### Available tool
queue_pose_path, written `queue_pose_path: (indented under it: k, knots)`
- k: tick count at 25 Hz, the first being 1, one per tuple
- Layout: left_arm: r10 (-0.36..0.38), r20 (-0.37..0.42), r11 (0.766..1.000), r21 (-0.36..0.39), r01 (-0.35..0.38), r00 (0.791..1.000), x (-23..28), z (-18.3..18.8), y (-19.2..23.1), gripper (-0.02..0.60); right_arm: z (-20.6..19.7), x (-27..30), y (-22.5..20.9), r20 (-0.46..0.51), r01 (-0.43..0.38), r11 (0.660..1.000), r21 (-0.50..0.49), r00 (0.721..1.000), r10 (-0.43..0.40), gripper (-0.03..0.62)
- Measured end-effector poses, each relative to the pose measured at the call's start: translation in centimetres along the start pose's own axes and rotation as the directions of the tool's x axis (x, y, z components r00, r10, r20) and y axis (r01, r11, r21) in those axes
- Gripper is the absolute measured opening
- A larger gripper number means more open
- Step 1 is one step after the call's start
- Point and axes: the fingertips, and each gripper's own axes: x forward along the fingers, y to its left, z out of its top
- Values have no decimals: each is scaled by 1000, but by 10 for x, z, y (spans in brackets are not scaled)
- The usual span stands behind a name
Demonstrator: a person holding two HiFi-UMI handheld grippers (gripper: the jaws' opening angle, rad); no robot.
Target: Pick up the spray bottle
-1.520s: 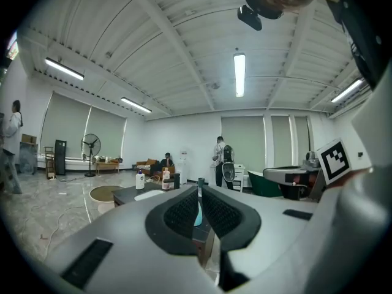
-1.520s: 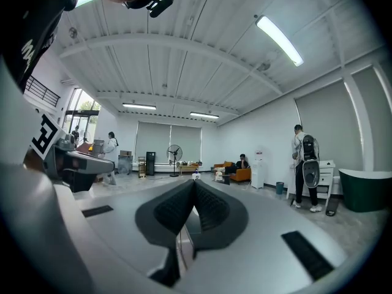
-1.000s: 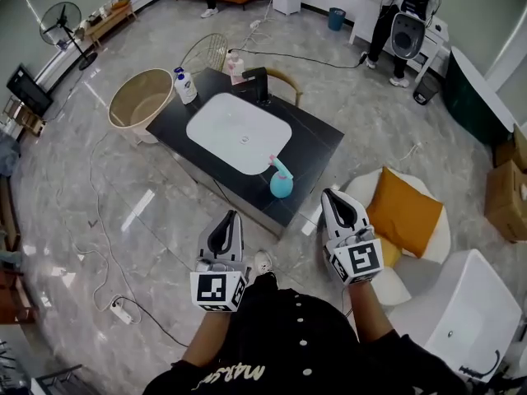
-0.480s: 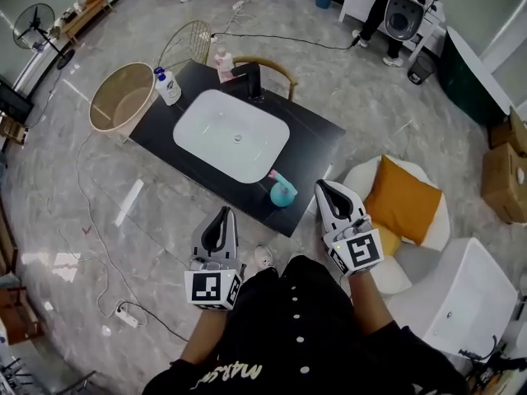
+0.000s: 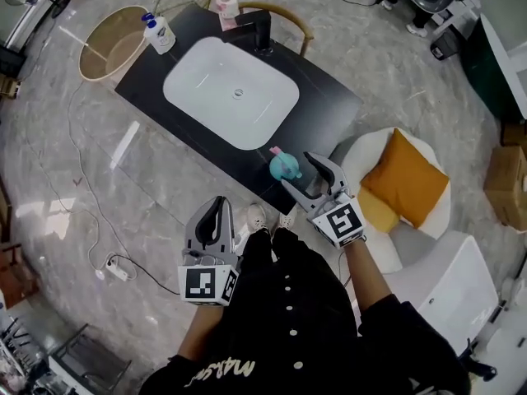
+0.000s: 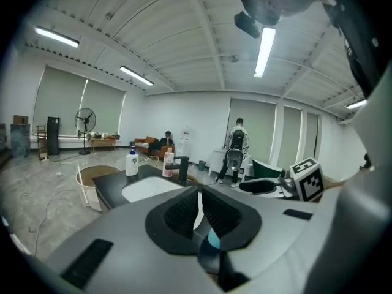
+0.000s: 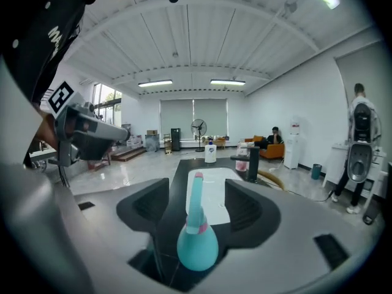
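Grey marble floor [image 5: 99, 188] fills most of the head view, with a long black counter [image 5: 321, 113] slanting from the upper left toward the centre. Off its lower right end sits a white armchair [image 5: 356, 150] with an orange cushion [image 5: 403, 175]. A white basin [image 5: 230, 93] is sunk into the counter, and a tan tub [image 5: 111, 39] stands on the floor at the counter's upper left end.

Lower in the frame the person holds 2 grippers. The left gripper [image 5: 218, 208] hangs at lower centre-left, off the counter's edge, with its jaws pressed nearly together and nothing between them. The right gripper [image 5: 300, 175] is at the counter's lower right corner. Its jaws are opening wide, and neither pad touches anything.

The teal spray bottle [image 5: 284, 168] stands on that same corner, just up and left of the right gripper's tips in the head view. In the right gripper view it sits dead centre in the gap. Its round body is low and its slim pink-collared neck rises roughly upright, so its long axis runs top to bottom across the jaws' line of closing.

The right hand is clearly the nearer 1. The left is well apart from the bottle. I'd judge the right only needs to ease forward around the belly and close.
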Motion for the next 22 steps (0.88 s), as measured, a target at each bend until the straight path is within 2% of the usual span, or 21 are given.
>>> queue_pose_path:
  k: [4, 9, 12, 16, 22]
  knots:
    - [37, -60, 999, -18, -38, 998, 0, -27, 5, 28, -33, 32, 3, -15, -72, 997, -21, 997, 71, 259]
    - [82, -125, 996, -33, -86, 989, -4, -59, 14, 28, -55, 55, 4, 0, -97, 994, -50, 995, 97, 252]
    - [105, -158, 993, -39, -112, 982, -8, -72, 19, 28, -57, 60, 6, 24, -92, 993, -79, 995, 94, 150]
    - [121, -162, 991, -36, -129, 979, -9, -79, 21, 28, -57, 64, 4, 41, -82, 991, -103, 995, 86, 143]
    - [115, -125, 993, -22, -119, 985, -3, -62, 15, 28, -27, 55, -6, 101, -66, 997, -40, 992, 70, 130]
